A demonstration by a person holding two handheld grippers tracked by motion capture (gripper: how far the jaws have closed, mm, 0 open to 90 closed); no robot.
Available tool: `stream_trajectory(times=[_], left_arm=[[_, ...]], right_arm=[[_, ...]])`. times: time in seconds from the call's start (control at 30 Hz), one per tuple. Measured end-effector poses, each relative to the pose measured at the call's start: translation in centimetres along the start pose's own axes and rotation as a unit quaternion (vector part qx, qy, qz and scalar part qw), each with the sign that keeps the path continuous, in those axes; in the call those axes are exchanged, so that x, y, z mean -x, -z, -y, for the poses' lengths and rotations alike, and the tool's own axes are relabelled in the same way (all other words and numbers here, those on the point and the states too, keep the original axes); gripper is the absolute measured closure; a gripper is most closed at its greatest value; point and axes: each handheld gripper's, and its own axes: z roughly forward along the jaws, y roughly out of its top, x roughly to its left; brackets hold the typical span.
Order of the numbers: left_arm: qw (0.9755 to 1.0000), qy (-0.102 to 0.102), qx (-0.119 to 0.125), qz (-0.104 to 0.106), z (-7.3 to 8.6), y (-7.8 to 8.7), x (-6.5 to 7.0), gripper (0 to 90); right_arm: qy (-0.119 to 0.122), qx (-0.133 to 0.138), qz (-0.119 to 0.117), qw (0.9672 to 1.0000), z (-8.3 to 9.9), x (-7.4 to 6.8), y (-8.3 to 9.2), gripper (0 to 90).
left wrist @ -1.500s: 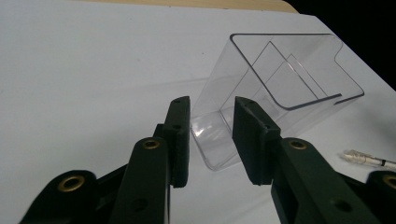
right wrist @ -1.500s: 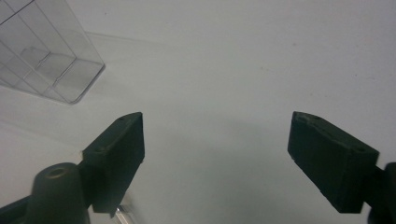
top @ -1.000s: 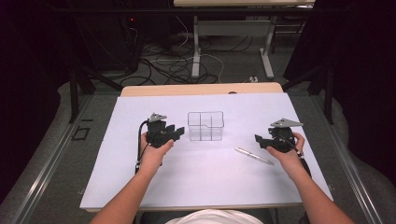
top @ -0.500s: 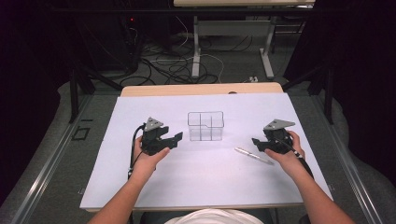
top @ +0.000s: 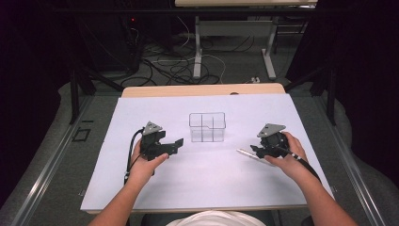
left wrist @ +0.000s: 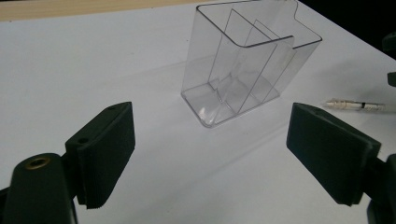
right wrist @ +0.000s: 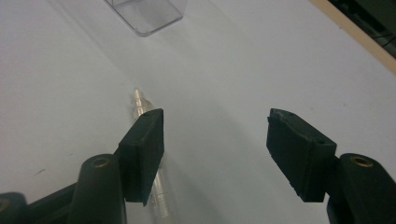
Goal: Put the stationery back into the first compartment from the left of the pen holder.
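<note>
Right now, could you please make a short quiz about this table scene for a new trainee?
1. True or false: the clear divided box stands upright on the white table cover.
2. Which claw is nearer to the pen lying on the cover: A) the left claw, B) the right claw?
3. Is anything between the jaws of the left claw, which have just been opening?

Key:
1. True.
2. B. In the right gripper view the pen lies partly behind one jaw, not gripped.
3. No. Only bare cover lies between them; the box stands farther off.
</note>
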Motion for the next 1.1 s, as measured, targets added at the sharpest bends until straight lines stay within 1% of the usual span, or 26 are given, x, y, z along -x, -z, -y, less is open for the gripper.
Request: stream_trajectory(times=[0.03, 0.07, 0.1, 0.13, 0.2, 0.23, 0.27, 0.3, 0.4, 0.43, 0.47, 0.5, 0.53, 0.57, 0.63, 0.67, 0.7, 0.73, 0.83, 0.87, 0.9, 0.93, 1.0, 1.03, 1.07, 1.1], left_arm=[[1.0, 0.0, 0.0, 0.0, 0.0, 0.0, 0.0, 15.0], [1.0, 0.002, -0.005, 0.001, 0.0, 0.0, -0.1, 15.0], [1.0, 0.001, -0.004, -0.001, 0.1, 0.0, -0.2, 14.0], [0.9999, 0.002, -0.009, -0.005, 0.2, 0.0, -0.4, 13.2], [0.9999, 0.002, -0.01, -0.009, 0.3, 0.0, -0.4, 12.2], [0.9999, 0.0, -0.009, -0.011, 0.3, 0.0, -0.5, 12.0], [0.9999, 0.002, -0.006, -0.013, 0.3, 0.0, -0.5, 11.3], [0.9999, 0.003, -0.004, -0.013, 0.3, 0.0, -0.5, 10.0], [0.9999, 0.009, 0.001, -0.011, 0.3, 0.1, -0.6, 6.8], [0.9999, 0.009, -0.002, -0.011, 0.3, 0.2, -0.7, 6.5], [0.9998, 0.014, 0.005, -0.014, 0.4, 0.2, -0.7, 6.5], [0.9998, 0.014, 0.005, -0.014, 0.4, 0.2, -0.7, 6.5], [0.9998, 0.015, 0.005, -0.013, 0.4, 0.2, -0.7, 6.5], [0.9998, 0.014, 0.0, -0.012, 0.4, 0.3, -0.8, 6.5], [0.9998, 0.011, 0.002, -0.014, 0.5, 0.2, -0.7, 6.5], [0.9999, 0.008, 0.003, -0.014, 0.5, 0.2, -0.7, 6.5], [0.9999, 0.007, -0.002, -0.013, 0.5, 0.2, -0.6, 6.6], [0.9999, 0.005, 0.001, -0.015, 0.5, 0.2, -0.5, 6.7], [0.9999, -0.003, -0.002, -0.015, 0.6, 0.1, -0.4, 7.0], [0.9999, -0.007, -0.006, -0.014, 0.5, 0.0, -0.3, 7.3], [0.9998, -0.008, -0.007, -0.015, 0.6, 0.0, -0.2, 7.3], [0.9998, -0.011, -0.008, -0.015, 0.6, 0.0, -0.2, 7.6], [0.9998, -0.011, -0.007, -0.017, 0.6, -0.1, -0.1, 7.7], [0.9998, -0.012, -0.006, -0.016, 0.6, -0.1, -0.1, 7.8], [0.9998, -0.013, -0.006, -0.016, 0.6, -0.2, -0.1, 7.8], [0.9998, -0.009, -0.005, -0.015, 0.7, -0.2, -0.1, 8.0]], right_arm=[[0.0, -0.001, -0.01, 1.0, 0.0, 0.0, 0.0, 39.7], [0.0, -0.001, -0.01, 1.0, 0.0, 0.0, 0.0, 39.7], [0.0, -0.007, -0.029, 0.9996, 0.0, 0.0, 0.0, 42.0], [0.008, -0.005, -0.033, 0.9994, 0.0, 0.1, -0.2, 43.4], [0.009, -0.012, -0.041, 0.9991, -0.2, 0.0, -0.4, 44.2], [0.008, -0.019, -0.047, 0.9987, -0.4, -0.1, -0.4, 45.3], [0.015, -0.017, -0.048, 0.9986, -0.5, 0.0, -0.6, 46.4], [0.01, -0.019, -0.054, 0.9983, -0.6, -0.2, -0.8, 47.5], [0.021, -0.032, -0.065, 0.9972, -0.9, -0.2, -0.9, 49.1], [0.03, -0.044, -0.074, 0.9959, -1.1, -0.1, -0.9, 49.3], [0.026, -0.052, -0.082, 0.995, -1.3, -0.1, -0.9, 49.8], [-0.004, -0.057, -0.092, 0.9942, -1.3, -0.3, -0.8, 51.0], [0.012, -0.057, -0.104, 0.9929, -1.5, 0.0, -0.9, 51.2], [0.004, -0.066, -0.111, 0.9917, -1.6, 0.0, -0.8, 51.3], [0.007, -0.08, -0.117, 0.9899, -1.8, 0.1, -0.8, 51.7], [0.007, -0.08, -0.117, 0.9899, -1.8, 0.1, -0.8, 51.7], [0.009, -0.095, -0.121, 0.9881, -1.9, 0.0, -0.7, 52.4], [0.014, -0.099, -0.131, 0.9864, -1.9, 0.0, -0.8, 53.2], [0.018, -0.109, -0.135, 0.9847, -1.9, 0.0, -0.8, 54.5], [0.026, -0.12, -0.137, 0.983, -1.8, 0.0, -0.8, 56.0], [0.026, -0.12, -0.137, 0.983, -1.8, 0.0, -0.8, 56.0], [0.031, -0.132, -0.139, 0.9809, -1.6, 0.2, -0.9, 57.9], [0.037, -0.137, -0.132, 0.981, -1.5, 0.2, -1.0, 58.8], [0.04, -0.146, -0.136, 0.9791, -1.4, 0.4, -1.1, 59.2], [0.041, -0.151, -0.134, 0.9785, -1.2, 0.5, -1.1, 59.7], [0.041, -0.165, -0.132, 0.9765, -1.0, 0.6, -1.3, 61.4]])
